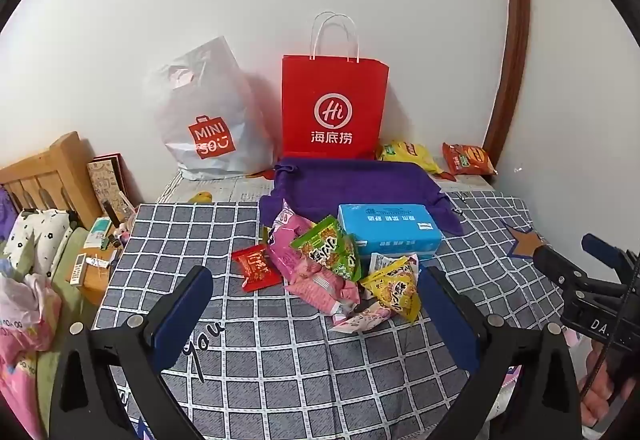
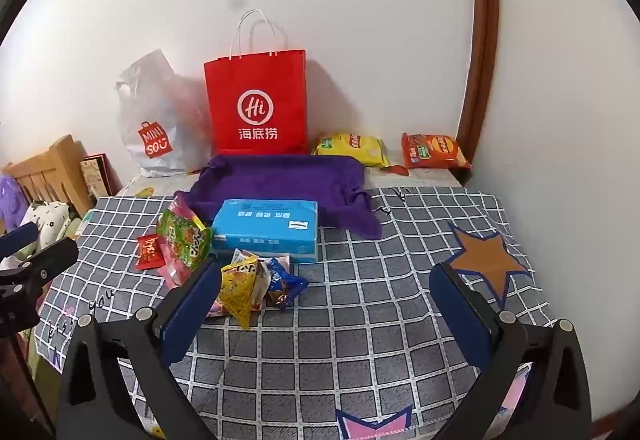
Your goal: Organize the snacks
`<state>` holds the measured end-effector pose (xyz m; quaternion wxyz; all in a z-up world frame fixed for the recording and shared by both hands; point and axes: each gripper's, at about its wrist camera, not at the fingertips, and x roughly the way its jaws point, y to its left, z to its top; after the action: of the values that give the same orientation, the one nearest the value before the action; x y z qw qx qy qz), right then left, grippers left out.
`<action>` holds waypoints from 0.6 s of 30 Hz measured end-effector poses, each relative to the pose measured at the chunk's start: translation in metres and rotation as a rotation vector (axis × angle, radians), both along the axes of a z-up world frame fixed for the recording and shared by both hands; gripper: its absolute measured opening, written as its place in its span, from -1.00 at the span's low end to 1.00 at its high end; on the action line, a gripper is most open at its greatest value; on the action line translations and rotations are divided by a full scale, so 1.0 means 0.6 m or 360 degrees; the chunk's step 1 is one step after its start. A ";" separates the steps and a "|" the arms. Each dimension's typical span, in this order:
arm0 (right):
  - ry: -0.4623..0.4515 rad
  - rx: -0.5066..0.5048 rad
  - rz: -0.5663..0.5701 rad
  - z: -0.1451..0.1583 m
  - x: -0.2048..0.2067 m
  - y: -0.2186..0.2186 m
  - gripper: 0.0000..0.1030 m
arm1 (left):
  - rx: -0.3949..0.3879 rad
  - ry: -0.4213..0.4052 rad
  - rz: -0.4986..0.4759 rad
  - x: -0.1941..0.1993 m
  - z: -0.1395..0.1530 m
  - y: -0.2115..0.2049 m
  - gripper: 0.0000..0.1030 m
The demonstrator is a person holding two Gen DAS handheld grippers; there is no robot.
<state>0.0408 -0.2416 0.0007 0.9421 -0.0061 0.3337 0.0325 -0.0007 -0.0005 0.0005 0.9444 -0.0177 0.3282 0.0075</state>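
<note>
Only right view shows blue snack packet (image 2: pixel 286 282).

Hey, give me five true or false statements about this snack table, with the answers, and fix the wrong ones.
1. The red paper bag stands upright against the wall. True.
2. The blue box lies on the purple cloth's far edge, beside the wall. False: it lies at the cloth's near edge, beside the snack pile.
3. The left hand-held gripper is shut on the green packet. False: it is open and holds nothing.
4. The yellow bag and orange bag lie by the wall, apart from the pile. True.
5. The right hand-held gripper is open and empty. True.
</note>
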 end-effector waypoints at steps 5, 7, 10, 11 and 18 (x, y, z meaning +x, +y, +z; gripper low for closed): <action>-0.0017 0.0080 0.0016 0.004 -0.011 0.000 0.99 | -0.0017 -0.0051 0.0000 -0.009 0.009 0.006 0.99; -0.0030 0.0063 0.0005 0.007 -0.018 0.000 0.99 | -0.0005 -0.0050 0.0012 -0.009 0.015 0.008 0.99; -0.0017 0.0089 -0.0003 0.012 -0.014 -0.006 0.99 | 0.0008 -0.0054 0.0025 -0.012 0.018 0.005 0.99; -0.0018 0.0104 -0.0001 0.013 -0.017 -0.009 0.99 | 0.0004 -0.0049 0.0028 -0.011 0.020 0.004 0.99; -0.0028 0.0130 -0.0019 0.022 -0.027 -0.021 0.99 | 0.0008 -0.0044 -0.0001 -0.011 0.023 -0.005 0.99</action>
<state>0.0248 -0.2541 0.0137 0.9446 0.0340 0.3239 0.0404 -0.0075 -0.0033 0.0145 0.9489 -0.0154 0.3151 0.0079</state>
